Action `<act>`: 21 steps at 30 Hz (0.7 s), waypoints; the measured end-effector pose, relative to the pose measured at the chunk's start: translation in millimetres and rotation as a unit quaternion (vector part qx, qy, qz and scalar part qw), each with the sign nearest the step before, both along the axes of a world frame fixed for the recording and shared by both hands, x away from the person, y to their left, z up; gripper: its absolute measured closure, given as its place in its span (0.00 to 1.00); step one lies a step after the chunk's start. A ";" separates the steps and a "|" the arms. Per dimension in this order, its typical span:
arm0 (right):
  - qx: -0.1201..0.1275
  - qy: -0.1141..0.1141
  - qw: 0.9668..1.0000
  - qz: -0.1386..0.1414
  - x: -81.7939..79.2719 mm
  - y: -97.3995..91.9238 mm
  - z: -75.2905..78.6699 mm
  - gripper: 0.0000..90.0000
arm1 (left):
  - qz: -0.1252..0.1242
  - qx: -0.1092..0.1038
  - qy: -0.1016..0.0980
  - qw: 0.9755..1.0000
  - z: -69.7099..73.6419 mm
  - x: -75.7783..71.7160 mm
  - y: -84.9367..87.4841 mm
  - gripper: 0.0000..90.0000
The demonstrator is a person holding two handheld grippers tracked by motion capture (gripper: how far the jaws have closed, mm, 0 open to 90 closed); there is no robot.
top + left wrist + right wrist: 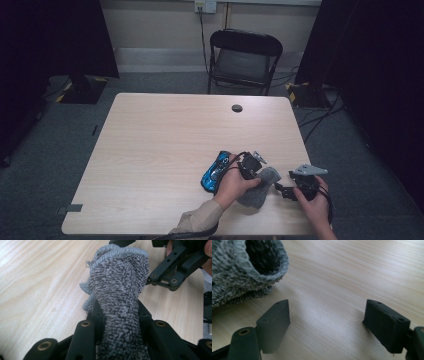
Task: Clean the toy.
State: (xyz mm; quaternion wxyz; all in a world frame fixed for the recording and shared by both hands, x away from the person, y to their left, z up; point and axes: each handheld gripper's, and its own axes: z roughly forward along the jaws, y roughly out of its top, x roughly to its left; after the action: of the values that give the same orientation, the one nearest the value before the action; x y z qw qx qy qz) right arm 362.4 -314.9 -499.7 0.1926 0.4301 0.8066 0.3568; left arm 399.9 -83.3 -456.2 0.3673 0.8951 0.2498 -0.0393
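Note:
A grey knitted sock (260,190) lies near the table's front right edge. My left gripper (254,175) is shut on the sock (120,285), which bulges up between the black jaws and runs forward to its ribbed cuff. My right gripper (281,190) stands open just right of the sock, its jaws pointing at the cuff. In the right gripper view the cuff's dark mouth (262,257) gapes at the upper left, just beyond the open gripper (327,315), which has bare wood between its pads. The right gripper's jaws (172,272) also appear close to the cuff in the left gripper view.
A glossy blue and black object (215,172) lies on the light wooden table (165,130) just left of my left hand. A round cable hole (237,108) sits near the far edge. A black folding chair (245,60) stands behind the table.

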 end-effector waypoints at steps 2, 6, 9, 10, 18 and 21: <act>0.000 0.000 1.000 0.000 0.0 0.0 0.0 0.22 | 0.005 -0.004 0.001 1.000 -2.1 0.0 1.6 0.75; 0.000 0.000 1.000 0.000 0.0 0.0 0.0 0.22 | 0.007 -0.008 -0.002 1.000 -3.8 0.1 4.6 0.72; 0.000 0.000 1.000 0.000 0.0 0.0 -0.1 0.22 | 0.014 -0.013 -0.008 1.000 -3.9 0.6 6.6 0.64; 0.000 0.000 1.000 0.000 0.0 -0.1 -0.1 0.22 | 0.017 -0.013 -0.008 1.000 -4.0 0.7 7.3 0.60; 0.000 -0.001 1.000 0.001 -0.1 0.0 -0.1 0.23 | 0.039 -0.030 -0.018 0.999 1.2 1.1 15.6 0.31; 0.000 -0.001 1.000 0.001 -0.2 0.0 -0.1 0.23 | 0.037 -0.029 -0.028 0.998 4.9 0.6 16.0 0.27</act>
State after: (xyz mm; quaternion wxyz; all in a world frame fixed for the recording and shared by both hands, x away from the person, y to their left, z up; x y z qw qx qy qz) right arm 362.2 -314.9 -499.8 0.1931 0.4291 0.8068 0.3572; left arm 400.4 -67.3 -451.3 0.4015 0.8747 0.2713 -0.0080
